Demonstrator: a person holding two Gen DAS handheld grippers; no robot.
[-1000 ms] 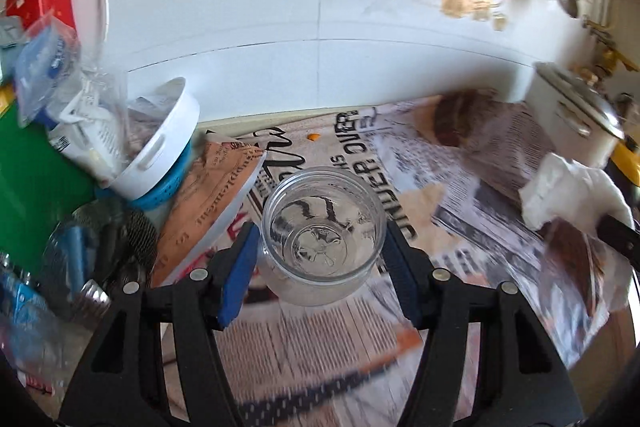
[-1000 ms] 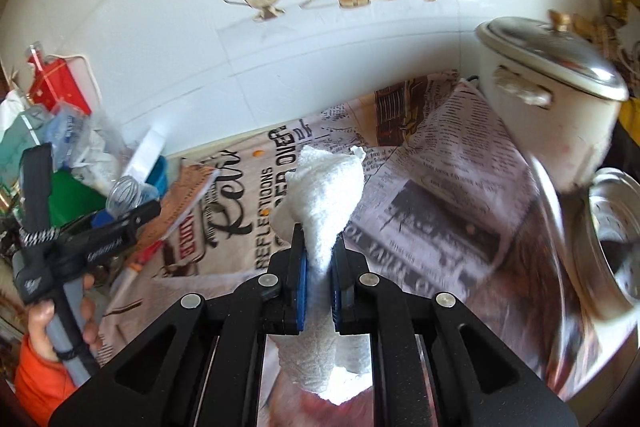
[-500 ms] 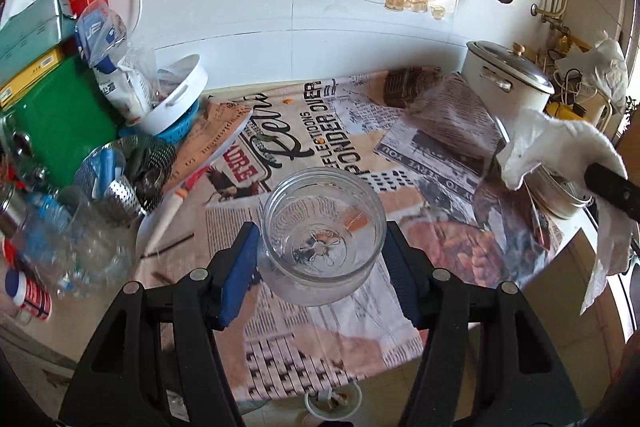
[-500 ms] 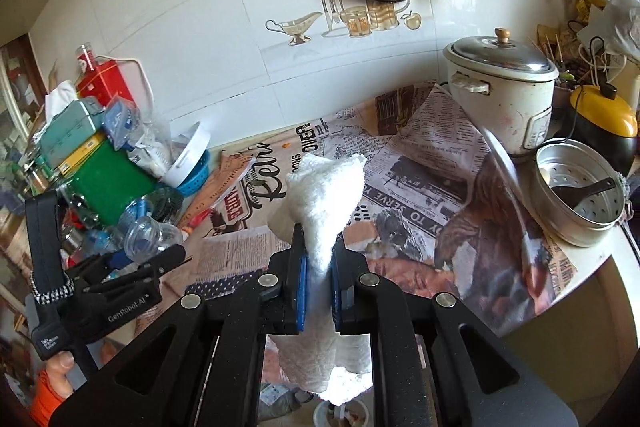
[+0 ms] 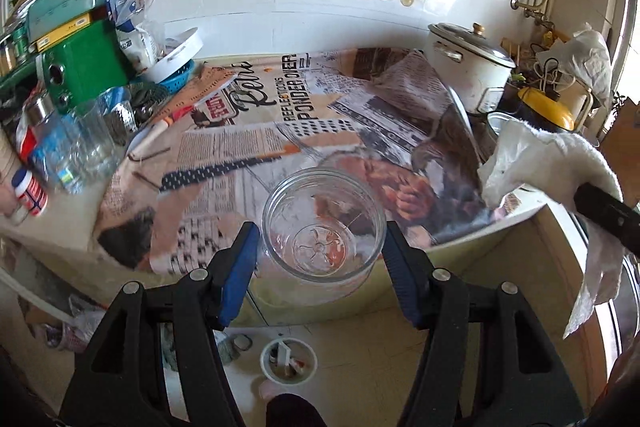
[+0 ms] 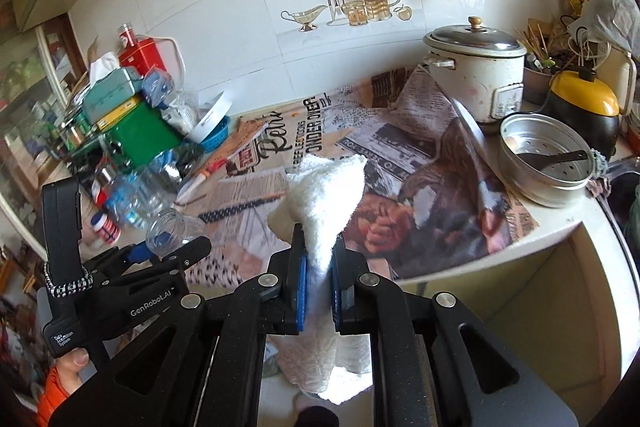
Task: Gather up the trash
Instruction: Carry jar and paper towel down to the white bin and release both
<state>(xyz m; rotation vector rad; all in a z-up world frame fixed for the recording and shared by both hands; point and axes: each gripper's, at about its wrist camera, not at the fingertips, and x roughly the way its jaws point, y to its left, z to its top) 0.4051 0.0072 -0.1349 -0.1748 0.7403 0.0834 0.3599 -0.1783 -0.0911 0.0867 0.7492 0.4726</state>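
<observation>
Two loads, left gripper [image 5: 320, 251] clamping glass jar [image 5: 322, 227], right gripper [image 6: 318, 287] pinching white tissue [image 6: 324, 195]

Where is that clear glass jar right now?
The glass jar sits between the left gripper's blue fingers, held over the newspaper-covered counter's front edge, above a small white bin on the floor.

Clear jar [image 5: 323, 227], white tissue [image 6: 326, 195], perhaps towelling

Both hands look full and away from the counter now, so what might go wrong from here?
The clear jar in the left hand-held gripper is smooth and held out over the floor; a slip could break it. The paper towel hangs loosely from the right hand-held gripper and may miss the small white bin.
</observation>
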